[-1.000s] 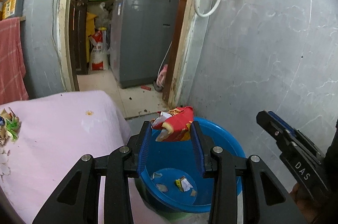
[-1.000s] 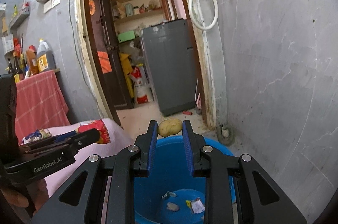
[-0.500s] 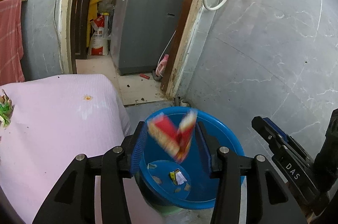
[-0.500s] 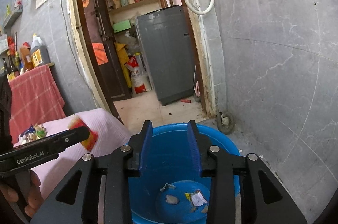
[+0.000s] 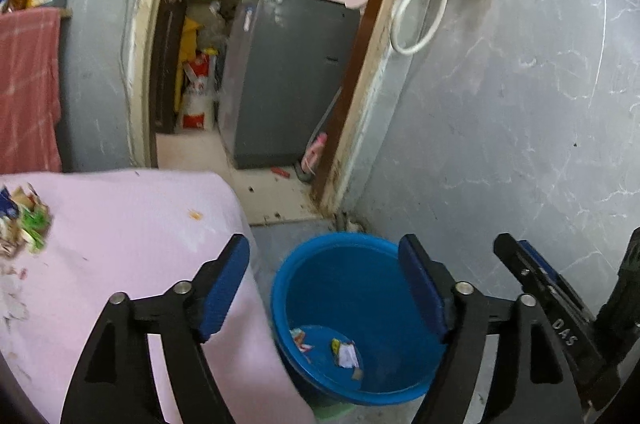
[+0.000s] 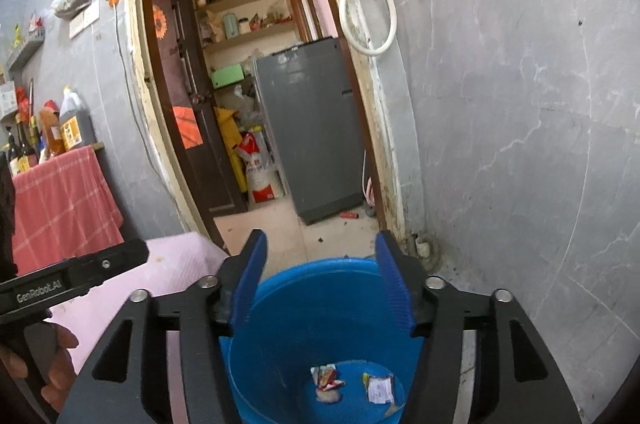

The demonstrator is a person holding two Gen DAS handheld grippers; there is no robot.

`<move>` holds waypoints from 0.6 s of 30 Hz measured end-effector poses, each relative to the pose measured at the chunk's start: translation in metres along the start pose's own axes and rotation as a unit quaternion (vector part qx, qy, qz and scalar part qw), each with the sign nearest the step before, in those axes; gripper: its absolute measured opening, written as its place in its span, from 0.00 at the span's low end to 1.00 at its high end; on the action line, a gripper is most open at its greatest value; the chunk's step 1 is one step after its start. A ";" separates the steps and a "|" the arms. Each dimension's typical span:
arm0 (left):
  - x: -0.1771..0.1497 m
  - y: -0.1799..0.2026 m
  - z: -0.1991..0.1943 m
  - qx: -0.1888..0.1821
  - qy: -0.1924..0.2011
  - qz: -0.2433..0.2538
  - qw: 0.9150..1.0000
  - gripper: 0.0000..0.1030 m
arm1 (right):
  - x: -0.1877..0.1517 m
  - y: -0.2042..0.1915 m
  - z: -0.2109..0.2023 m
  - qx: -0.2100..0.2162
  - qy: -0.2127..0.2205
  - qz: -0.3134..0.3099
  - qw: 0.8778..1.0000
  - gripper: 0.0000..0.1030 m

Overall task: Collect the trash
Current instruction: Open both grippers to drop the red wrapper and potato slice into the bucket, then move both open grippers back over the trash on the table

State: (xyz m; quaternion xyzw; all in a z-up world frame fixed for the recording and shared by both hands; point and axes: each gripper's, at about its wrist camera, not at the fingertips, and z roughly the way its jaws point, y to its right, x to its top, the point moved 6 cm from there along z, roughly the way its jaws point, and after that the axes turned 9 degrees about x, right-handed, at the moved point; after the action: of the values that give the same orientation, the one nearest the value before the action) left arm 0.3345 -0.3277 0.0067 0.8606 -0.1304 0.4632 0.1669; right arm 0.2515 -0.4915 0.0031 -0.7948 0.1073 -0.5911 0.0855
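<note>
A blue bucket [image 5: 372, 256] stands on the floor beside a pink-covered table [image 5: 120, 224]. Several scraps of trash lie at its bottom, among them a red wrapper [image 6: 328, 376] and a white packet [image 6: 380, 388]. My left gripper [image 5: 324, 284] is open and empty above the bucket's left rim. My right gripper [image 6: 322, 280] is open and empty above the bucket [image 6: 280, 344]. More trash [image 5: 24, 220] lies in a pile on the table's left edge. The right gripper also shows at the right of the left wrist view [image 5: 532, 276].
A grey wall [image 5: 520, 104] stands close behind the bucket. A doorway on the left leads to a grey appliance [image 5: 288, 76] and shelves. A red checked cloth [image 6: 60, 204] covers a stand with bottles at far left.
My left gripper opened and the red wrapper fell into the bucket. My right gripper opened and dropped the potato-like lump. Both jaws now stand wide apart.
</note>
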 end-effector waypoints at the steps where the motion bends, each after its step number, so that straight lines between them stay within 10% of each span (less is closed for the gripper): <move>1: 0.002 -0.002 -0.003 0.003 0.004 0.000 1.000 0.78 | 0.004 -0.004 -0.004 0.001 0.010 -0.003 1.000 0.68; 10: 0.023 -0.042 -0.053 0.048 0.078 -0.020 0.996 0.98 | 0.031 -0.037 -0.025 0.021 0.048 -0.035 0.998 0.99; 18: 0.030 -0.080 -0.104 0.075 0.122 -0.030 0.989 0.98 | 0.044 -0.086 -0.038 0.047 0.067 -0.073 0.994 1.00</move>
State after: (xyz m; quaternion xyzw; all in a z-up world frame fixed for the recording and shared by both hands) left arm 0.3027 -0.2144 0.0724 0.8114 -0.0485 0.5678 0.1303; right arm 0.2334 -0.4207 0.0770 -0.7545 0.0263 -0.6518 0.0719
